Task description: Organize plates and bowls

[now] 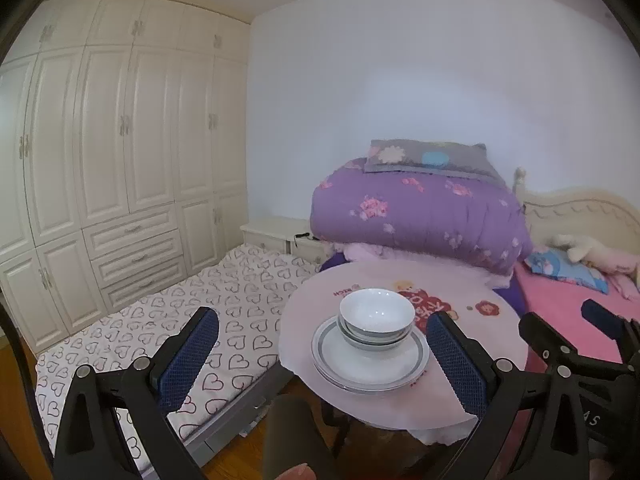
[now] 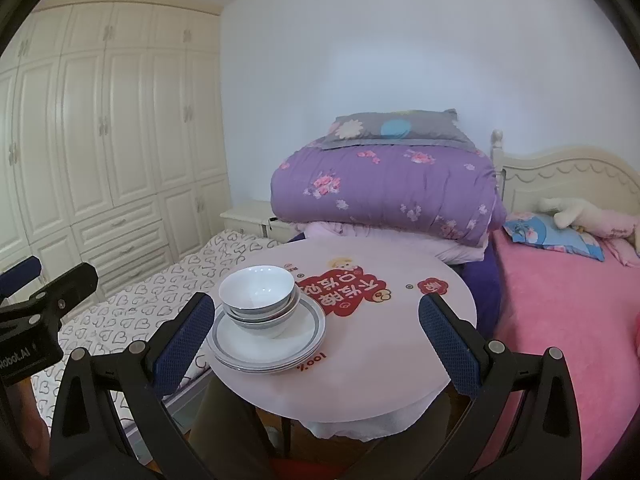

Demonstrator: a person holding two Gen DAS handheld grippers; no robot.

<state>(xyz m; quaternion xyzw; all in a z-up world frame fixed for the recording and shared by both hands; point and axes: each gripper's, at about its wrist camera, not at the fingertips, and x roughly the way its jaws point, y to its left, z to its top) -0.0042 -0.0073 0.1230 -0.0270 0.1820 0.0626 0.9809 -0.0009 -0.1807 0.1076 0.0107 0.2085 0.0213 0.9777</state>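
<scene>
The round table [image 2: 400,344] is bare across its right and near side, open to a gripper from the front. On its left stands the only obstacle, nested bowls [image 2: 260,300] stacked on plates [image 2: 276,344]. Behind, a folded purple quilt [image 2: 380,196] looms close to the far rim, blocking approach from there.

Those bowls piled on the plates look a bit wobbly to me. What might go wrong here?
1. The stacked bowls lean on the plates; a nudge from either open gripper might topple them.
2. The plates lie close to the round table's near-left edge, above the floor, so a push could send them off.
</scene>
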